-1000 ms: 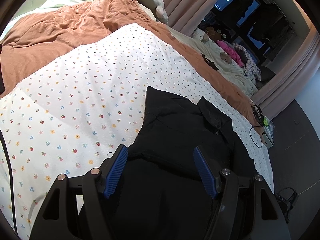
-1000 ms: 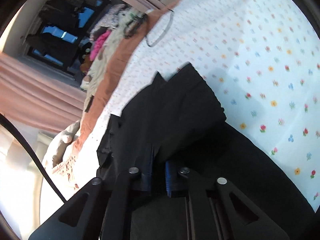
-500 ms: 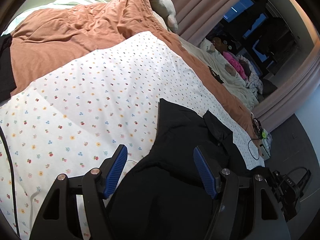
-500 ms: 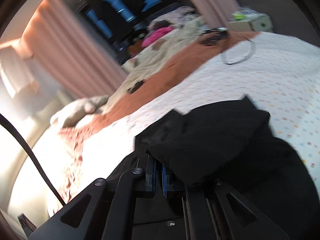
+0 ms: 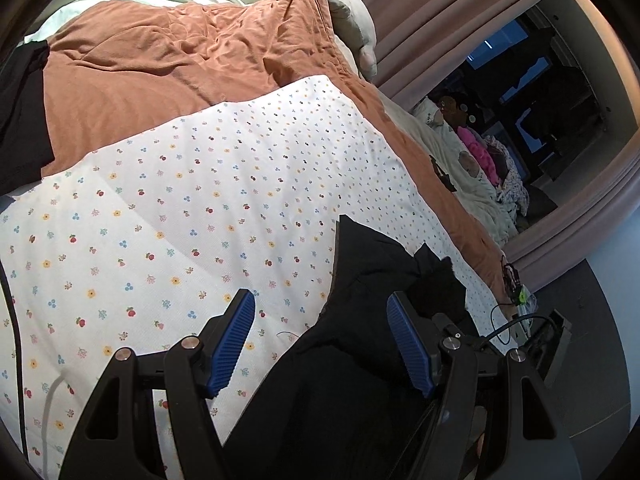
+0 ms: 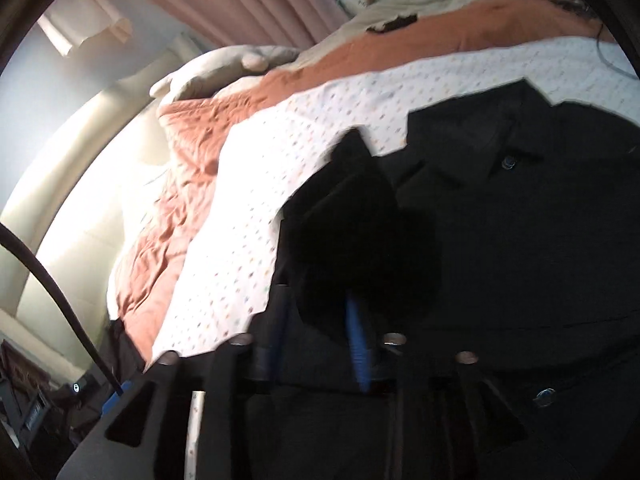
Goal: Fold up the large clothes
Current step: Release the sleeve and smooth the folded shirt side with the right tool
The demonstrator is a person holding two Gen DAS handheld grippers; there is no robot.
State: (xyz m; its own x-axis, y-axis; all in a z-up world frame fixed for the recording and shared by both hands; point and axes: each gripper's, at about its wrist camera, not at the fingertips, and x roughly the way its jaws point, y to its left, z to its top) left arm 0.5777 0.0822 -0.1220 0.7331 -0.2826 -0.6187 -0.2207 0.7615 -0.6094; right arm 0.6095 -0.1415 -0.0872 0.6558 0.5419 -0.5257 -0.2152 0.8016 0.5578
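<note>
A black buttoned garment (image 5: pixel 360 364) with a collar lies on the flowered sheet (image 5: pixel 192 208) of a bed. My left gripper (image 5: pixel 322 340) is open above the garment's left edge, with nothing pressed between its blue pads. In the right wrist view the garment (image 6: pixel 520 232) fills the right half, its collar and buttons facing up. My right gripper (image 6: pixel 316 340) hangs low over it and its jaws are opening. A fold of the black cloth (image 6: pixel 352 220) still lies between the blue pads (image 6: pixel 357 356) without being pressed. The picture there is blurred.
An orange duvet (image 5: pixel 168 76) and a pale pillow (image 5: pixel 352 20) cover the head of the bed. Another black cloth (image 5: pixel 20 116) lies at the far left. A cable (image 5: pixel 508 316) and a small device sit near the bed's right edge. Pink curtains (image 6: pixel 248 4) hang behind.
The right gripper swept a long way across the bed, rolling as it went, with the black fold in it, then its pads parted. The left gripper drifted a little to the left, still open.
</note>
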